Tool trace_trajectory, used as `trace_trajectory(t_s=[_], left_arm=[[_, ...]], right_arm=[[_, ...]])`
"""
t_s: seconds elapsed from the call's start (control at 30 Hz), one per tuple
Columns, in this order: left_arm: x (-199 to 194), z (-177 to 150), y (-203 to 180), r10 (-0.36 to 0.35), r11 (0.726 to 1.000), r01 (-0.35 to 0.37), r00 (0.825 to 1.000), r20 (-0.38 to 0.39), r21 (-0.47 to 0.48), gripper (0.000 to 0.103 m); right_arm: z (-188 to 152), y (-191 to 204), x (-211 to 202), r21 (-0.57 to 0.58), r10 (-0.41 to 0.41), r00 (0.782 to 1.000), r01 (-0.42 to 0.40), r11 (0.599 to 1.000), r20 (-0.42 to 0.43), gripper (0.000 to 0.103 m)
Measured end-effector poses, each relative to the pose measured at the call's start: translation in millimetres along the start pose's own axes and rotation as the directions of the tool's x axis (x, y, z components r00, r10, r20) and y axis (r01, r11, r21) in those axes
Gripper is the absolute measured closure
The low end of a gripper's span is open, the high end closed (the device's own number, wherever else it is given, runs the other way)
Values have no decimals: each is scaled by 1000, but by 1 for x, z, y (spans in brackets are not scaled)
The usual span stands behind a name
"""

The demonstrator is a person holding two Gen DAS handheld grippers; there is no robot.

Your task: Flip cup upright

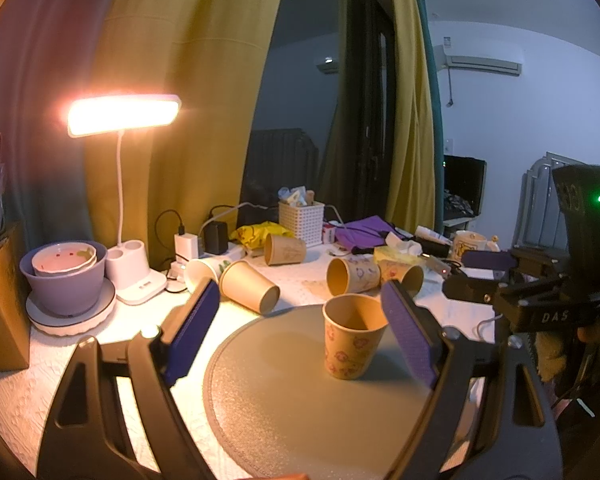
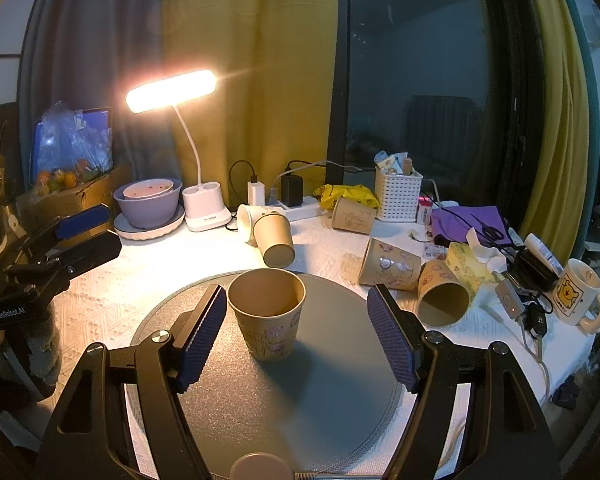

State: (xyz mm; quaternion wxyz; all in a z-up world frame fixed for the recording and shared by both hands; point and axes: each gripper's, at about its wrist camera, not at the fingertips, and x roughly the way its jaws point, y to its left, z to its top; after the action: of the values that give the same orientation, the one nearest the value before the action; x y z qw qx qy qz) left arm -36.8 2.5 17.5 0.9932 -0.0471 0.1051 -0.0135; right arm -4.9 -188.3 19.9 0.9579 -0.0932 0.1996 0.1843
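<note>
A paper cup (image 1: 352, 336) with pink prints stands upright, mouth up, on the round grey mat (image 1: 284, 412). It also shows in the right wrist view (image 2: 268, 312) on the mat (image 2: 280, 400). My left gripper (image 1: 304, 320) is open; the cup stands between its fingers, close to the right pad (image 1: 410, 340). My right gripper (image 2: 298, 328) is open; the cup stands between its fingers, close to the left pad (image 2: 202, 340), and I cannot tell whether they touch. Neither gripper holds anything.
Several paper cups lie on their sides behind the mat (image 1: 248, 286) (image 1: 352, 276) (image 2: 274, 238) (image 2: 388, 264) (image 2: 444, 298). A lit desk lamp (image 1: 124, 114), stacked bowls (image 1: 64, 276), a power strip, a white basket (image 2: 398, 194), a tissue box and a mug (image 2: 578, 292) crowd the back and right.
</note>
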Motion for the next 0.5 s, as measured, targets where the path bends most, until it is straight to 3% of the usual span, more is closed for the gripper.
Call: trace_trajectory(t_s=[0.5], left_arm=[[0, 0, -1, -2, 1000, 2, 1000, -1, 4, 19]], right_arm=[[-2, 1, 0, 1, 0, 1000, 0, 1000, -7, 27]])
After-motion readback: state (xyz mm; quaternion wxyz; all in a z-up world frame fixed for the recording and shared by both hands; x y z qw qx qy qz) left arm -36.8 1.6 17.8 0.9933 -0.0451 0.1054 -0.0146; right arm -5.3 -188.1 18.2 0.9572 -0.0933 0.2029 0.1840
